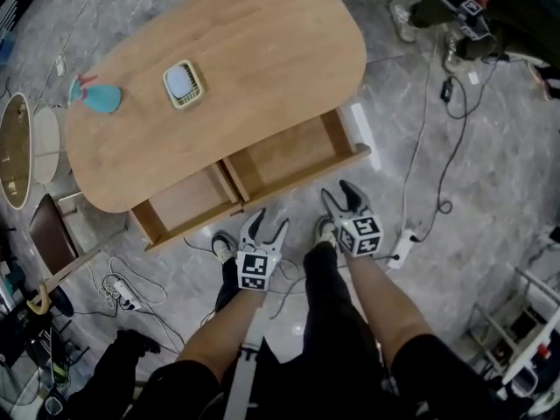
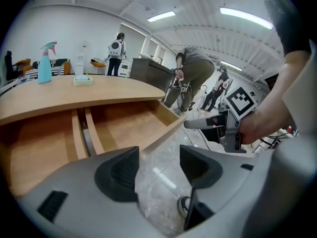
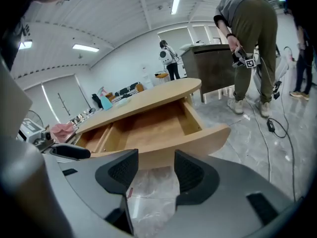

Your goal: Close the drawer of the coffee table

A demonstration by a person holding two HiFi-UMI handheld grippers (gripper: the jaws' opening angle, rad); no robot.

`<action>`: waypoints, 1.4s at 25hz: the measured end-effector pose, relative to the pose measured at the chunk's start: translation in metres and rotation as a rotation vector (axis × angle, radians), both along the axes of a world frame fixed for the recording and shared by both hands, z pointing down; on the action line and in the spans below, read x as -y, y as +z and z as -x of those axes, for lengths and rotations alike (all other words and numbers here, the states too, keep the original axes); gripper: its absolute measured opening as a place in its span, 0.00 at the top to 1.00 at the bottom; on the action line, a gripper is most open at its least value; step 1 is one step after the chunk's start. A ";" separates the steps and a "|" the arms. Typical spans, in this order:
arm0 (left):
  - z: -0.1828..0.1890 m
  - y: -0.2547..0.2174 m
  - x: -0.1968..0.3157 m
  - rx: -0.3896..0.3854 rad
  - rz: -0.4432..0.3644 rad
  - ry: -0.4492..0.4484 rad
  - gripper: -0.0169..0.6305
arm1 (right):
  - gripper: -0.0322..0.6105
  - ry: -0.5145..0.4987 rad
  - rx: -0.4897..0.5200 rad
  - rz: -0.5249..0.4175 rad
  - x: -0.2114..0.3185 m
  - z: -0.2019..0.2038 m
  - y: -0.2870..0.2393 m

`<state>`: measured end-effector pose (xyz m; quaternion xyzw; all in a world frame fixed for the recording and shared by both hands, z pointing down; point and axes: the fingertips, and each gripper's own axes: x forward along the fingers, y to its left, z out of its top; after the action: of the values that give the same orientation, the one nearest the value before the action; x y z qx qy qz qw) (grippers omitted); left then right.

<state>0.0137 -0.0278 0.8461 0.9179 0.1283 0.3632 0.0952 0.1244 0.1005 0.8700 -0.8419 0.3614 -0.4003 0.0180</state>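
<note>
— Fingers [image 2: 119, 175] on the left gripper [image 1: 268, 221] are spread apart, with nothing between them. The right gripper [image 1: 339, 191] is the same: wide apart, holding nothing.

— Where is the drawer?

— The wide, light wooden drawer [image 1: 297, 182] sticks far out of the light brown, bean-shaped wooden counter [image 1: 262, 51]. Nothing is inside it. Both grippers hang just in front of its front board, the left one near the middle and the right one nearer the right end. I think neither one touches the board yet.

— What could go wrong?

— The drawer is very wide. If only one end gets pushed, it may turn a bit and get stuck. The spread fingers could also slide over the top of the board and get squashed under the counter. And a hard slam might knock over the blue-green spray bottle with the pink top [image 1: 101, 97].

— How many things are there?

— One drawer, with two boxes inside it. One counter. Two grippers. One spray bottle. One small cream square tray [image 1: 184, 84] near the bottle. Two shoes [image 1: 223, 245] on the grey floor, just below the drawer.
</note>
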 end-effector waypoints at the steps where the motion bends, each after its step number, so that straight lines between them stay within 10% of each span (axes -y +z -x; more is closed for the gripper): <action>1: -0.001 0.006 -0.002 0.004 0.004 0.007 0.57 | 0.62 -0.014 -0.003 0.003 0.003 -0.001 0.004; 11: -0.017 0.061 -0.011 0.010 0.036 -0.057 0.57 | 0.62 -0.179 -0.076 0.028 0.014 0.008 0.036; 22: -0.029 0.069 -0.005 0.036 0.149 -0.193 0.68 | 0.62 -0.098 -0.076 0.001 0.016 -0.027 0.050; 35: -0.089 0.024 0.023 -0.150 0.148 -0.233 0.74 | 0.62 -0.115 -0.160 -0.100 0.058 -0.071 0.012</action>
<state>0.1026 -0.0509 0.8704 0.9416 0.0543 0.2697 0.1942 0.1955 0.0424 0.8823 -0.8471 0.4290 -0.3136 0.0083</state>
